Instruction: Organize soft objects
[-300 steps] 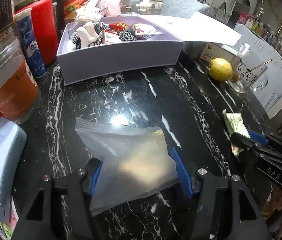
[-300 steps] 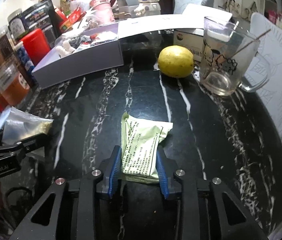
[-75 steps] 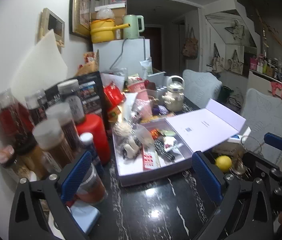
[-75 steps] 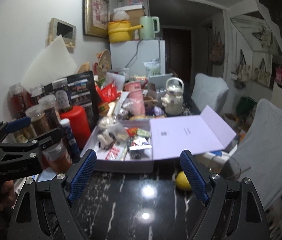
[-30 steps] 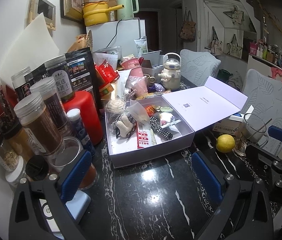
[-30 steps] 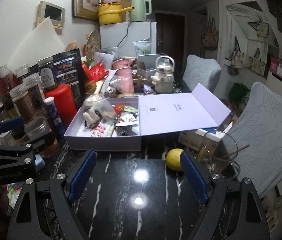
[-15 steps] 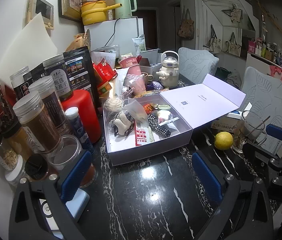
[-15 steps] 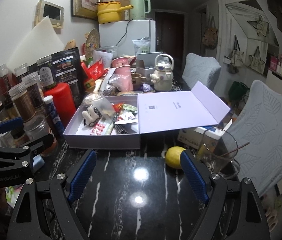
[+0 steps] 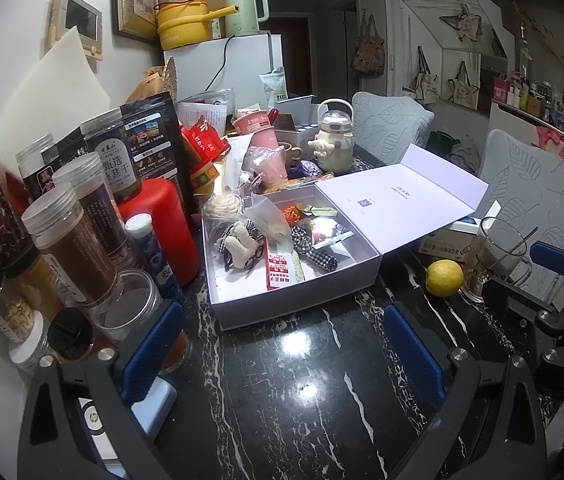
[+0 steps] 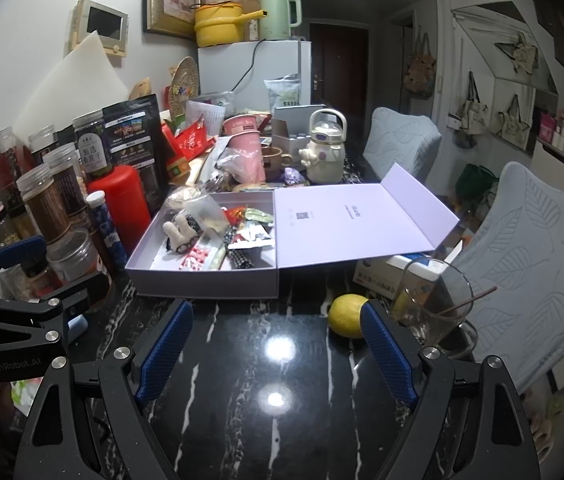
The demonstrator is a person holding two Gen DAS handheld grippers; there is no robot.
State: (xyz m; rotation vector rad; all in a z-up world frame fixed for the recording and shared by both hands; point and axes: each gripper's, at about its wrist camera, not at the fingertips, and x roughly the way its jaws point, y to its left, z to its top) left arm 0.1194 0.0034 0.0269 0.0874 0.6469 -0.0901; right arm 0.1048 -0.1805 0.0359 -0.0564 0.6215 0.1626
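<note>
A lavender box (image 9: 294, 300) (image 10: 201, 280) lies open on the black marble table, its lid (image 9: 398, 204) (image 10: 354, 224) folded out to the right. Inside lie soft things: a clear plastic bag (image 9: 269, 216) (image 10: 207, 208), a white plush toy (image 9: 241, 246) (image 10: 179, 230), a checked cloth (image 9: 314, 250), a red-and-white packet (image 9: 279, 266) (image 10: 197, 256) and small sachets. My left gripper (image 9: 277, 348) hangs open and empty above the table in front of the box. My right gripper (image 10: 275, 344) is likewise open and empty.
Jars (image 9: 77, 240), a red canister (image 9: 161, 232) and a blue tube (image 9: 153, 248) crowd the left. A lemon (image 9: 444, 278) (image 10: 348, 316) and a glass mug (image 9: 494, 256) (image 10: 434, 300) stand right of the box. Padded chairs (image 10: 534, 272) sit beyond the table's right edge.
Both views have held nearly still over the last second. Ten seconds ago the grippers were closed around a plastic bag and a green packet; both now hold nothing.
</note>
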